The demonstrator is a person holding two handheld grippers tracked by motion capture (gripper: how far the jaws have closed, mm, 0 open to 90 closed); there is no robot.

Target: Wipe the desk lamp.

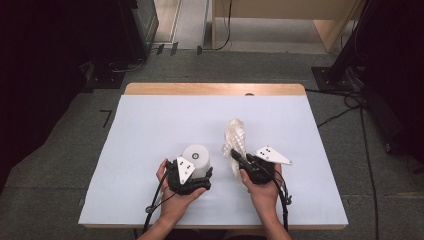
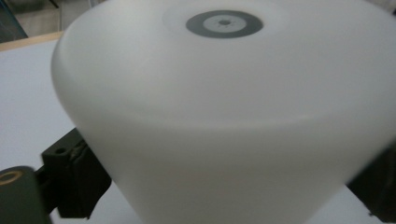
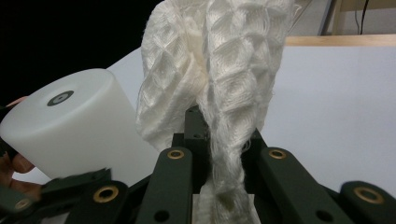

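Item 1: white cup (image 1: 196, 159). It sits bottom up, tilted toward the person, near the front middle of the white table (image 1: 150, 130). The left gripper (image 1: 200, 179) has a jaw on either side of its wall and is closed on it. In the left gripper view the cup's wall (image 2: 224, 130) rises between the two black jaws, and the grey ring on its base faces the camera. Held this way, the open mouth likely faces the hand, ready for something to go in or over it.

Item 2: white netted cloth (image 1: 235, 140). It is bunched into a loose rope and stands just right of the cup. The right gripper (image 1: 239, 161) is fully closed on its lower end. In the right gripper view the cloth (image 3: 224, 84) runs up from between the jaws and fans out above. Pinching the end probably keeps the bundle narrow and easy to steer toward the cup (image 3: 70, 126).

Item 3: wooden table edge (image 1: 215, 89), at the far side, bare.
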